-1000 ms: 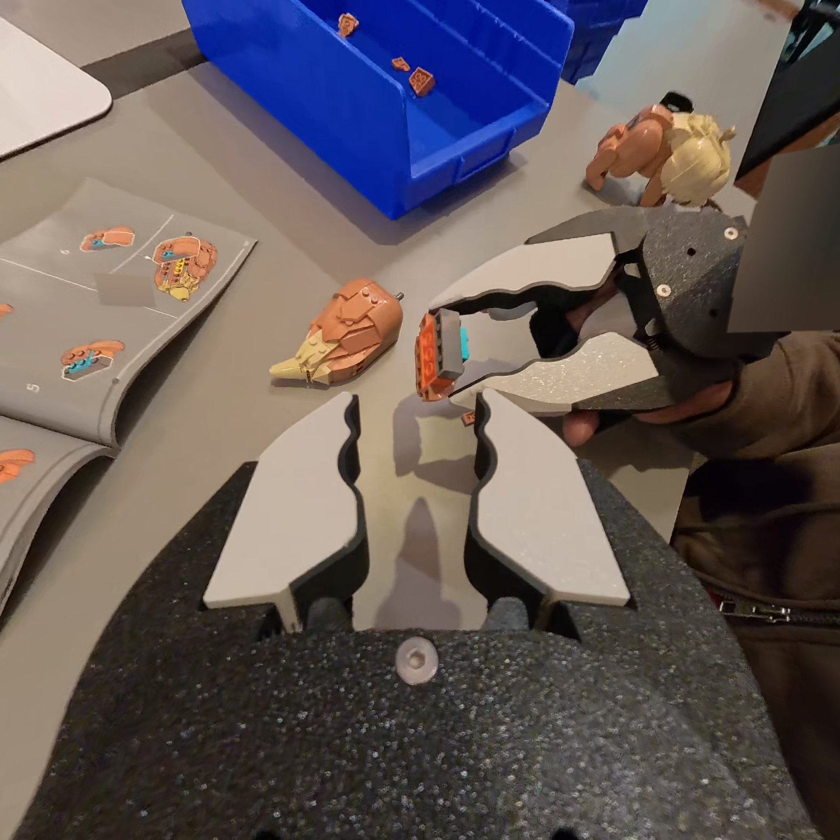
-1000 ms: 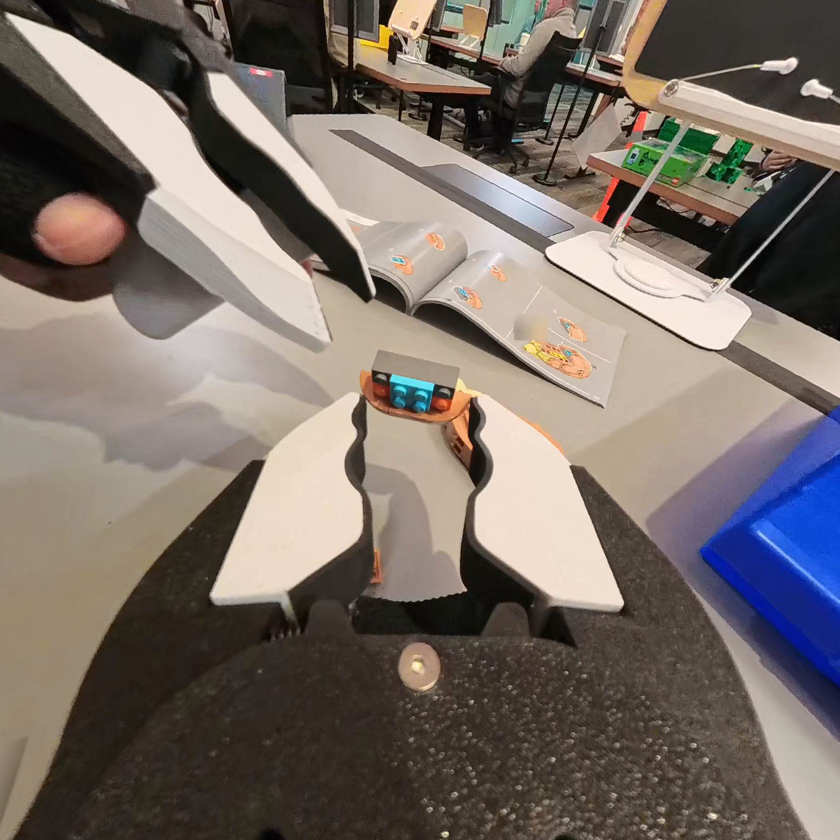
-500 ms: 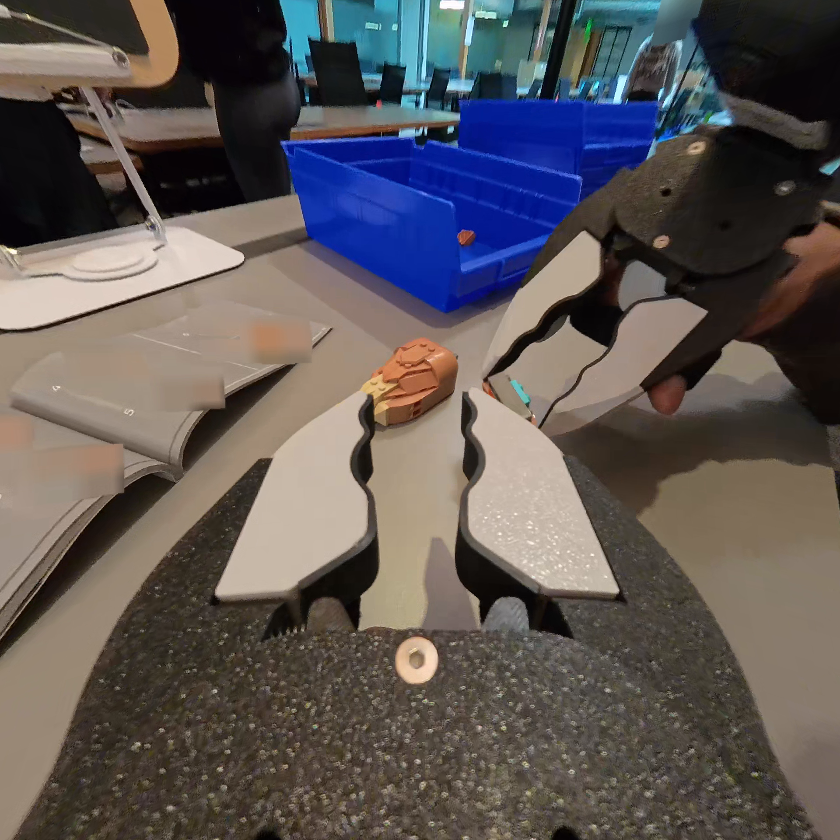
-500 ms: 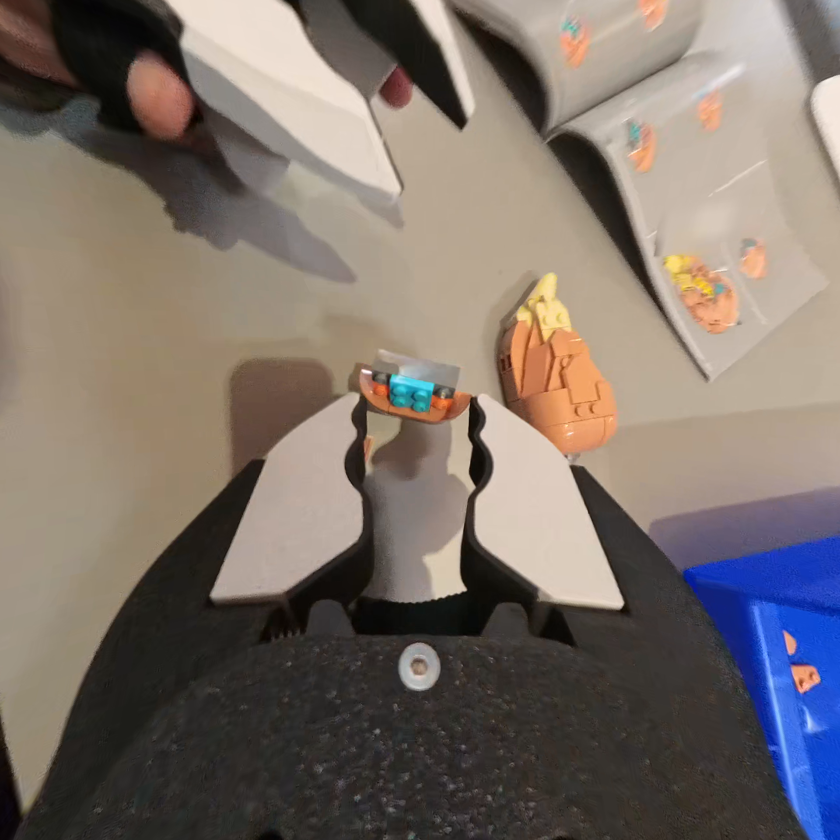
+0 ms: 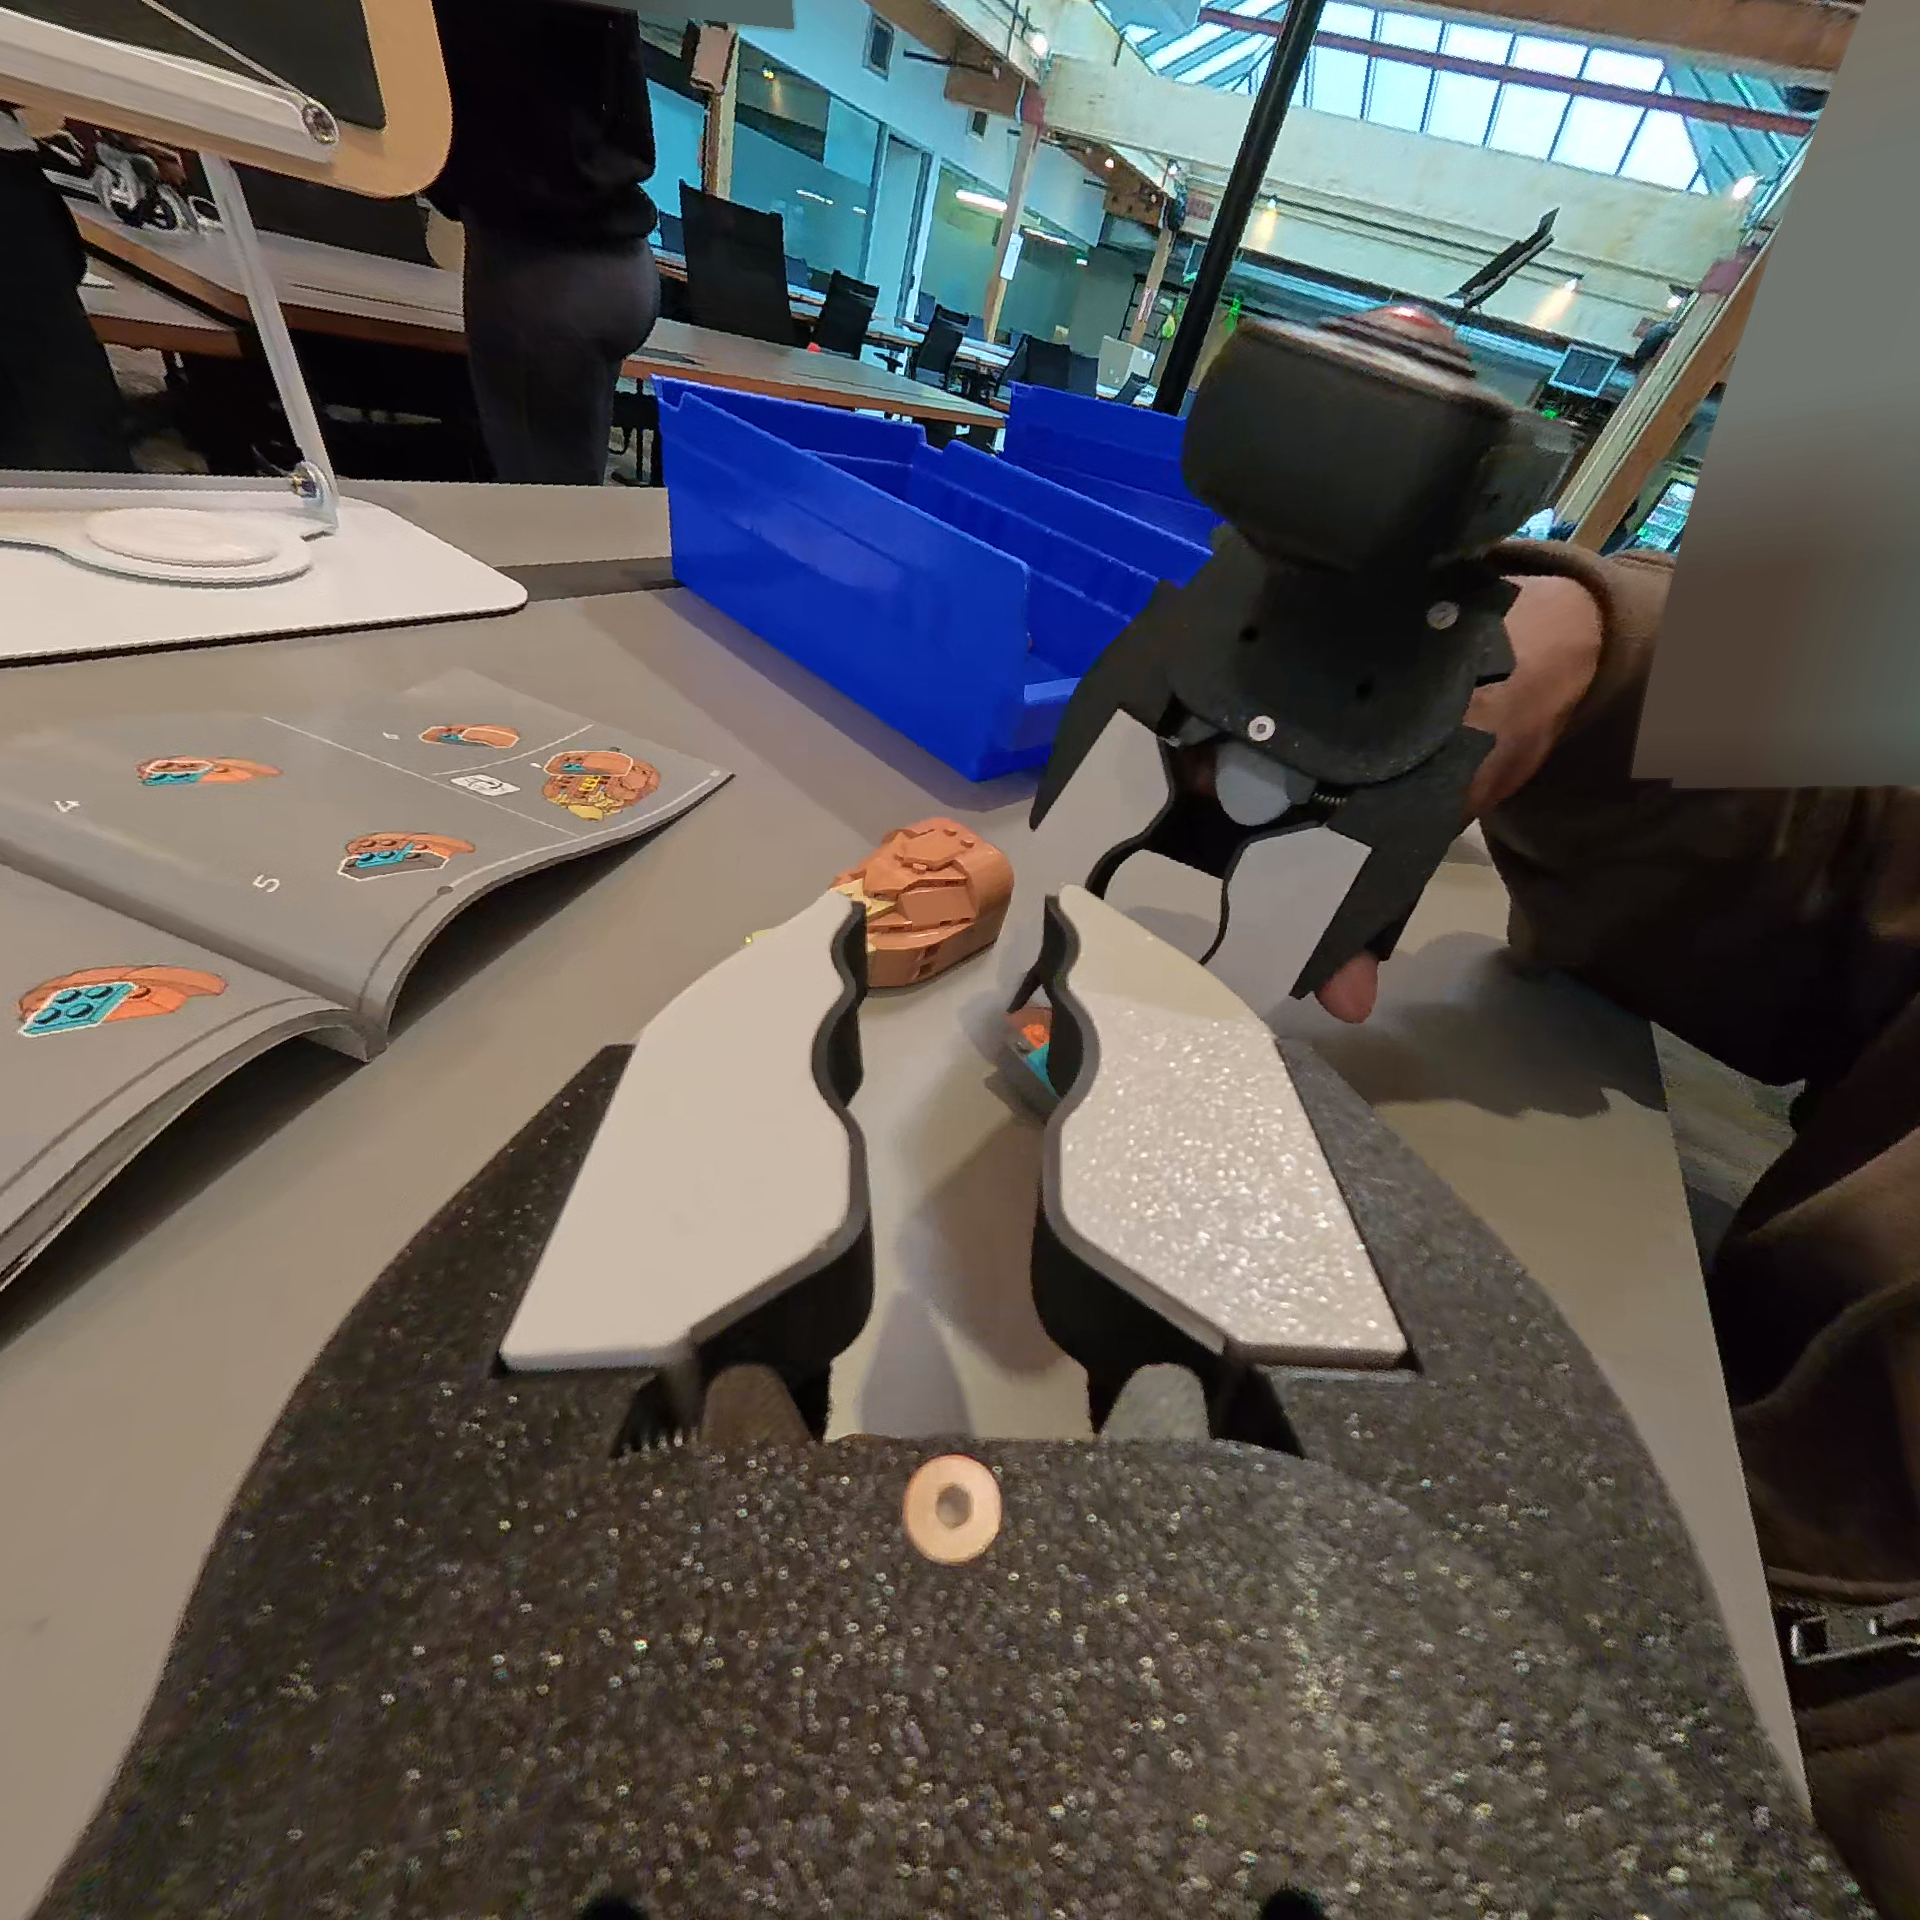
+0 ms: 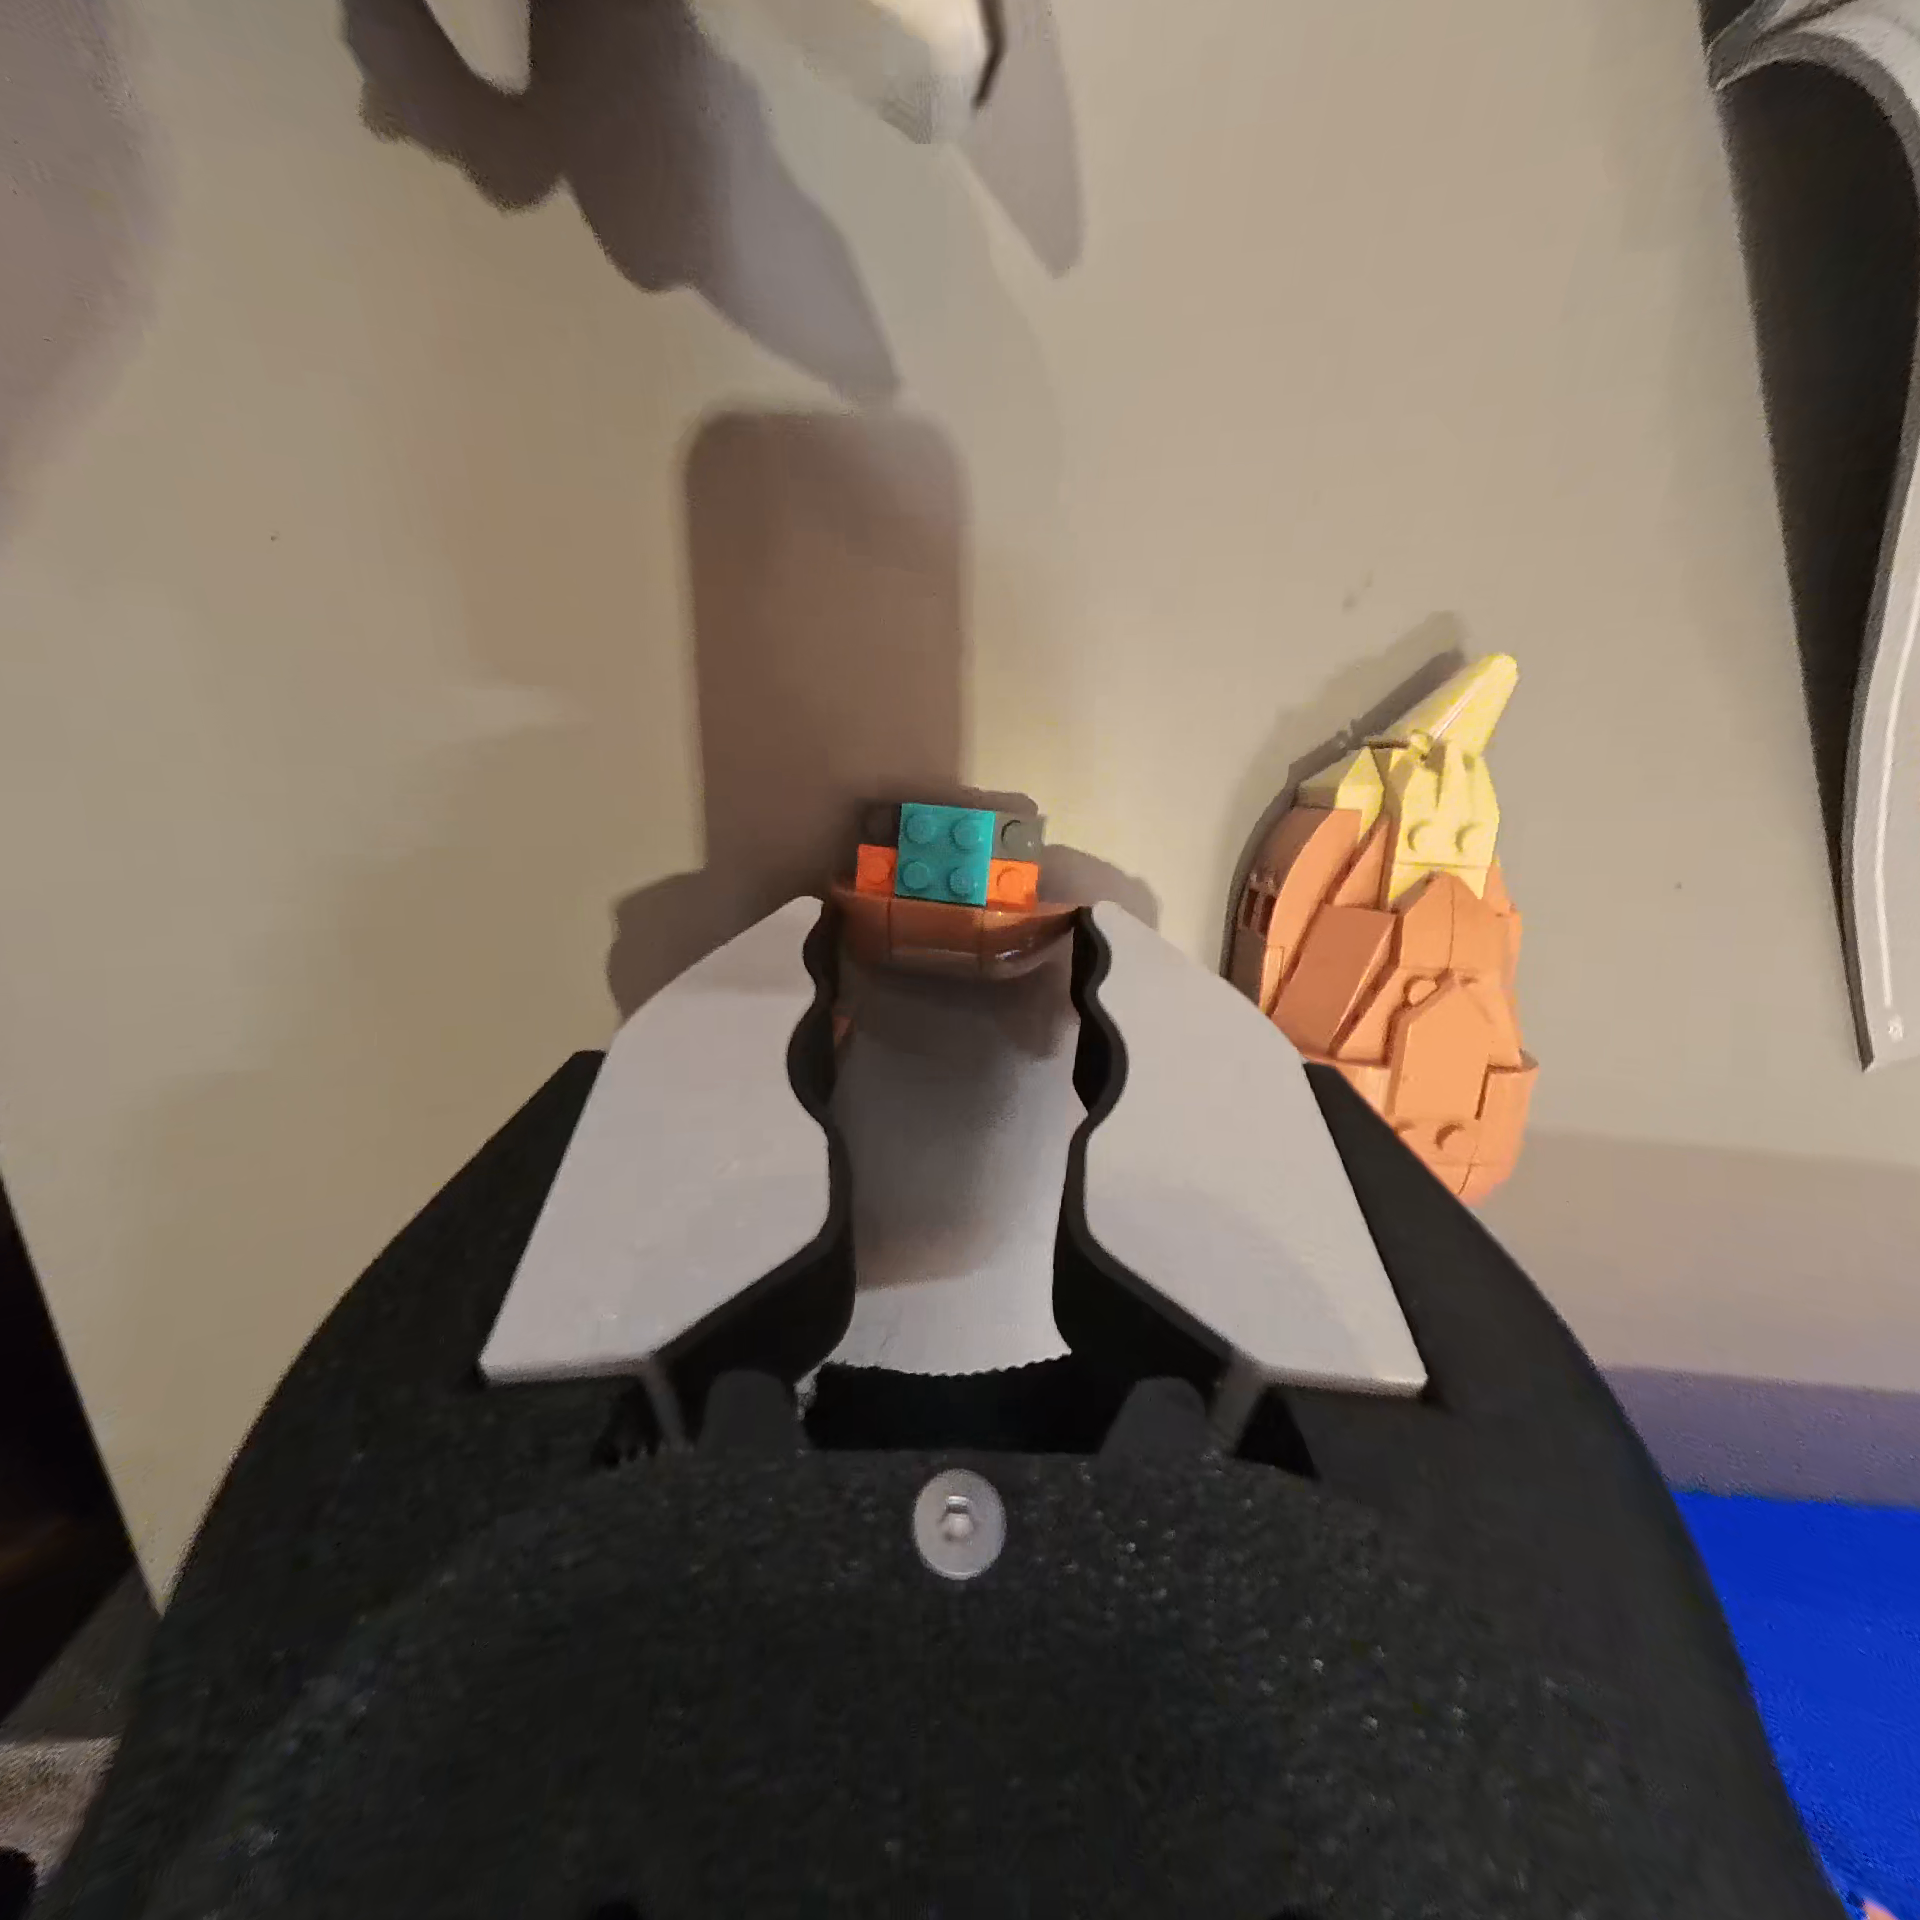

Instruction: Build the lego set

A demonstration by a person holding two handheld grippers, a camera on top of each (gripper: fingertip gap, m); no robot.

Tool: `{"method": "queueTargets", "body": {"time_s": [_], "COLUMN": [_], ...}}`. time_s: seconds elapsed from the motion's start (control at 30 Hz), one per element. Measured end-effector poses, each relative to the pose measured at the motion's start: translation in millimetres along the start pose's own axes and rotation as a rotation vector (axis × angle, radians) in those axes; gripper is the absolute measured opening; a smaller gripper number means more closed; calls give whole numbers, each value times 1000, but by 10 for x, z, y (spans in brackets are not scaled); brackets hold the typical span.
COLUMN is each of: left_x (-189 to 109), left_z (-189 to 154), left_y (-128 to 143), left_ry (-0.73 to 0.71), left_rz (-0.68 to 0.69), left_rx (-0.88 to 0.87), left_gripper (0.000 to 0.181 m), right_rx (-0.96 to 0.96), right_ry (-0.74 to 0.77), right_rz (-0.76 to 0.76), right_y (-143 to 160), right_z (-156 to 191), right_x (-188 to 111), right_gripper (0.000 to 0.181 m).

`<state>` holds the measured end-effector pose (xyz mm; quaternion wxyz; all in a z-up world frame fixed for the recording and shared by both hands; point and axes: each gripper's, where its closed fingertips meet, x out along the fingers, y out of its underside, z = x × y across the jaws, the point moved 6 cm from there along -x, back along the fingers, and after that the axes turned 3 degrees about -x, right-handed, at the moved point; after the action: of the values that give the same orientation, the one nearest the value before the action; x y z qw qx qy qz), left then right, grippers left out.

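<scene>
My right gripper (image 6: 951, 914) points down at the grey table and is shut on a small assembly (image 6: 948, 873) of a brown curved piece with teal, orange and dark grey plates on it. In the left wrist view that assembly (image 5: 1029, 1039) peeks out beside my left gripper's right finger, with the right gripper (image 5: 1247, 831) standing over it. My left gripper (image 5: 951, 935) is open and empty, low over the table. A larger brown and tan lego model (image 5: 925, 904) lies just beyond its tips and also shows in the right wrist view (image 6: 1382, 997).
An open instruction booklet (image 5: 364, 831) lies at the left. Blue bins (image 5: 862, 613) stand behind the model. A white stand base (image 5: 260, 582) is at the far left. A person (image 5: 540, 208) stands beyond the table. A brown sleeve (image 5: 1766, 935) is at the right. Spacing between my two grippers at the tips: around 11 cm.
My right gripper has turned to point straight down and brought the small assembly lower, close to my left gripper's right finger. My left gripper stays open.
</scene>
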<state>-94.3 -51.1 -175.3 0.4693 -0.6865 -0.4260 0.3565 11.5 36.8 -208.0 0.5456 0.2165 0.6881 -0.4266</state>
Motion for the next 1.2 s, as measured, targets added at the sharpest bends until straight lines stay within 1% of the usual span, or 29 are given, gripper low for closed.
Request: {"method": "queueTargets", "body": {"time_s": [0.13, 0.2, 0.3, 0.5, 0.57, 0.73, 0.8, 0.87, 0.93, 1.03, 1.1, 1.2], "left_x": [0, 5, 4, 28, 51, 129, 194, 295, 427, 626, 720, 777], "left_z": [1, 10, 21, -13, -11, -58, -153, -316, -517, -760, -820, -821], "left_y": [1, 2, -4, 2, 6, 39, 41, 58, 139, 350, 477, 574], "left_ry": [6, 10, 23, 85, 79, 43, 31, 18, 2, -17, -56, -121], "left_rz": [3, 6, 2, 21, 31, 84, 121, 186, 276, 415, 494, 569], "left_rx": [-5, -15, -30, -24, -19, 31, 21, 11, 16, 44, 90, 162], "left_gripper": [32, 32, 32, 32, 32, 32, 32, 31, 29, 27, 27, 27], "right_rx": [17, 35, 51, 106, 138, 149, 152, 154, 153, 149, 143, 116], "right_ry": [5, 26, 61, 128, 119, 129, 141, 149, 160, 153, 152, 172], "right_rz": [-83, -167, -310, -600, -650, -604, -592, -579, -567, -562, -553, -526], "right_y": [10, 27, 117, 512, 670, 900, 923, 925, 920, 899, 887, 887], "right_z": [-38, -76, -124, -227, -253, -281, -286, -285, -280, -250, -227, -195], "right_x": [-10, -62, -216, -525, -548, -490, -470, -450, -423, -385, -359, -339], "right_gripper": [48, 50, 51, 49, 47, 44, 42, 41, 40, 39, 39, 38]}}
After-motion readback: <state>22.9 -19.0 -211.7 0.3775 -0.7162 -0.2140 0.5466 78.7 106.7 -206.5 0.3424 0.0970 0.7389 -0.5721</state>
